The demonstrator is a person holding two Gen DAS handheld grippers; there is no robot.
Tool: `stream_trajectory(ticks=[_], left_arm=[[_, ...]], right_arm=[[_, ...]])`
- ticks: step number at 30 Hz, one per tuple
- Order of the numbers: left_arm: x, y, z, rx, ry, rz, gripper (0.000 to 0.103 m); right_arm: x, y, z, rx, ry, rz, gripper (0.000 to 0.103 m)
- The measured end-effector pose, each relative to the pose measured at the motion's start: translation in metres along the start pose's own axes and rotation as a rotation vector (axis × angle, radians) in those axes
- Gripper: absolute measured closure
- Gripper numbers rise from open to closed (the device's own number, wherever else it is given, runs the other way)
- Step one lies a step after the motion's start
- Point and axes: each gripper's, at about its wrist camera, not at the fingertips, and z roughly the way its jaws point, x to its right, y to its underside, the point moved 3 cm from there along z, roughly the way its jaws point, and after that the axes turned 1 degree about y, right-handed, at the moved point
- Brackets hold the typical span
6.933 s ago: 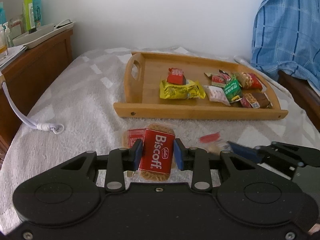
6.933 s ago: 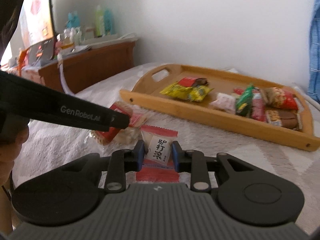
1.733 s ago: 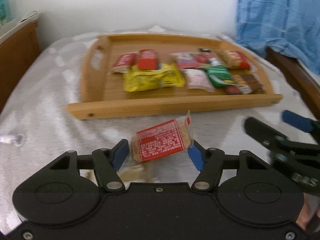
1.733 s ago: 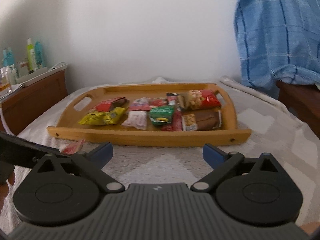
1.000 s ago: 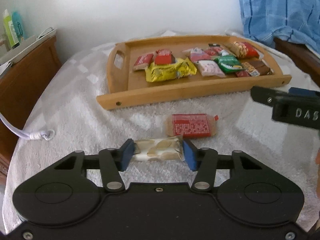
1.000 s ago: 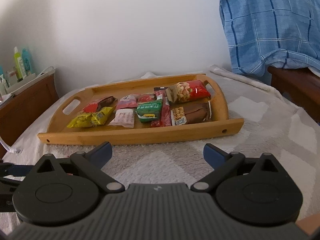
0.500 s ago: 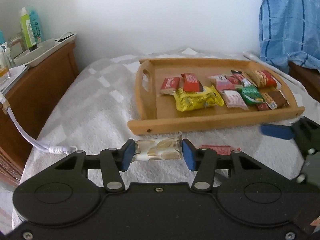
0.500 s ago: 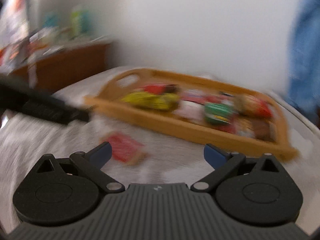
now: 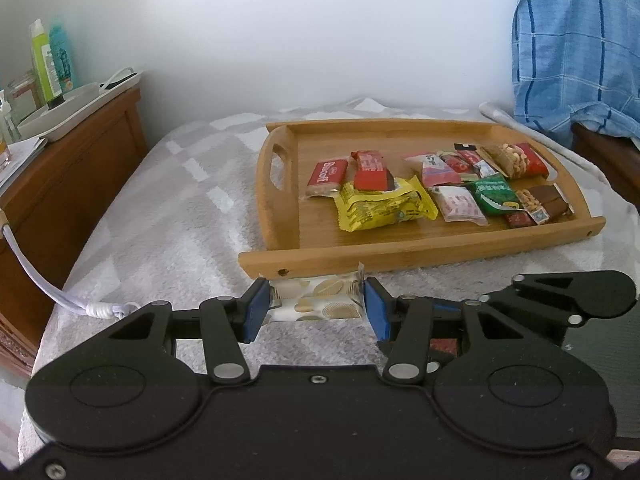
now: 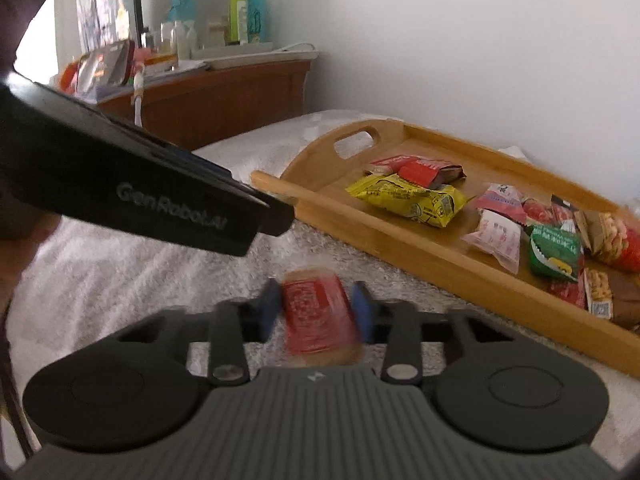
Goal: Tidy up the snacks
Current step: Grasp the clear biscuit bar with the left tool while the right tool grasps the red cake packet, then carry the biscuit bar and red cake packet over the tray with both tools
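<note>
A clear-wrapped cracker packet sits crosswise in the lower middle of the left wrist view, clamped between the blue pads of the left tongs, just in front of the near rim of the wooden tray. In the right wrist view a red biscuit packet, blurred, lies low in the centre between the pads of the right tongs, whose jaws have just been closing and now press its sides. The tray holds a yellow packet, a green packet and other snacks. All rests on a bed's grey-white blanket.
</note>
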Motion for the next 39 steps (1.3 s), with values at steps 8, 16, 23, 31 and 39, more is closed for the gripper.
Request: stream_trajectory(ticks=[8, 16, 23, 31, 39], left_arm=[[0.006, -0.006, 0.001, 0.011, 0.016, -0.005, 0.054], [0.018, -0.021, 0.005, 0.025, 0.033, -0.013, 0.054], [0.033, -0.04, 0.013, 0.042, 0.057, -0.014, 0.054], [0.048, -0.068, 0.027, 0.074, 0.07, -0.013, 0.054], [0.052, -0.103, 0.05, 0.094, 0.075, -0.045, 0.054]], right_arm=[[0.026, 0.0, -0.032, 0.07, 0.121, 0.129, 0.065], [0.068, -0.004, -0.058, 0.149, 0.28, 0.266, 0.065], [0.1, -0.01, -0.066, 0.196, 0.371, 0.343, 0.065], [0.122, -0.024, -0.065, 0.241, 0.401, 0.376, 0.065], [0.152, -0.036, -0.052, 0.261, 0.407, 0.46, 0.065]])
